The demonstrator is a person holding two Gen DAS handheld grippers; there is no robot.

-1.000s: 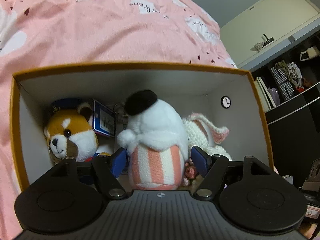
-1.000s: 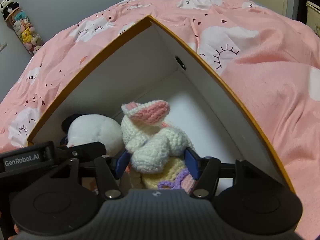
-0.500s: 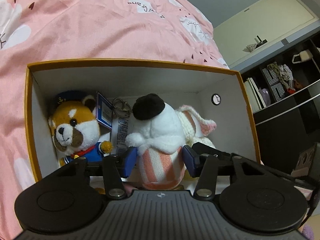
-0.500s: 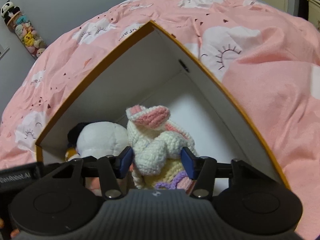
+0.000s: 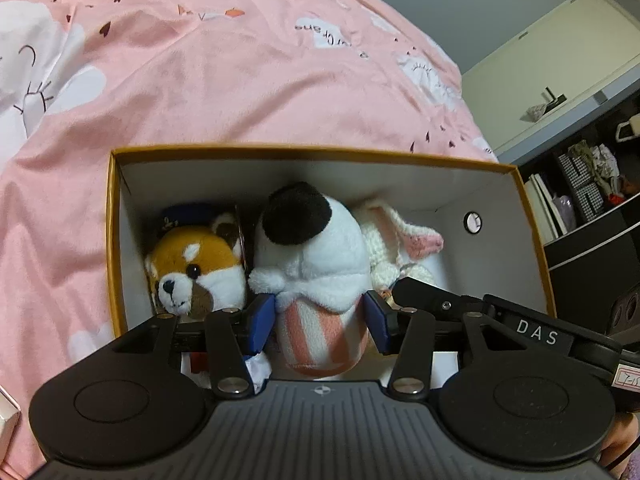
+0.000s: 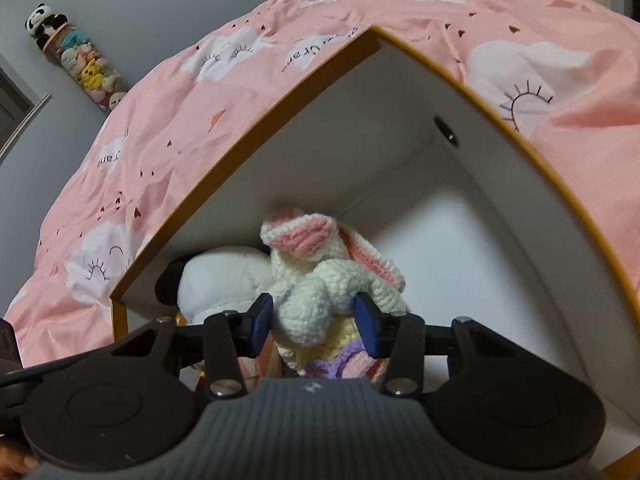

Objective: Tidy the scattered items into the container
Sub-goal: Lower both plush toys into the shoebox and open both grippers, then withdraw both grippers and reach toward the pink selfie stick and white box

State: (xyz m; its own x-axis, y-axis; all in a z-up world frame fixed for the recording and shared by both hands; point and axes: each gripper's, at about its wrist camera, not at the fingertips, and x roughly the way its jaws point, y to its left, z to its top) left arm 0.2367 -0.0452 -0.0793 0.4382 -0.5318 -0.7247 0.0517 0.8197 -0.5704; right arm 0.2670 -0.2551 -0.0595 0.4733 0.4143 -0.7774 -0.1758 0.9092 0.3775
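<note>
- The orange-rimmed box (image 5: 120,240) sits on the pink duvet (image 5: 200,80); all three toys visible are inside it, so the task looks close to done.
- The left gripper (image 5: 318,320) pinches the striped base of the white plush with a black patch (image 5: 312,248), which stands mid-box. If the hand lifts before letting go, the toy would come back out.
- The right gripper (image 6: 314,322) is closing on the crocheted bunny (image 6: 320,280), its blue pads already against the yarn, right of the white plush. Loose loops could snag on a pad and drag the bunny up.
- The fox plush in a sailor cap (image 5: 196,264) leans at the box's left wall, touching the white plush; tugging its neighbour could tip it.
- The two grippers work just beside each other within the box and could knock together.
- The soft duvet under the box could let it tilt if a wall is pushed.
</note>
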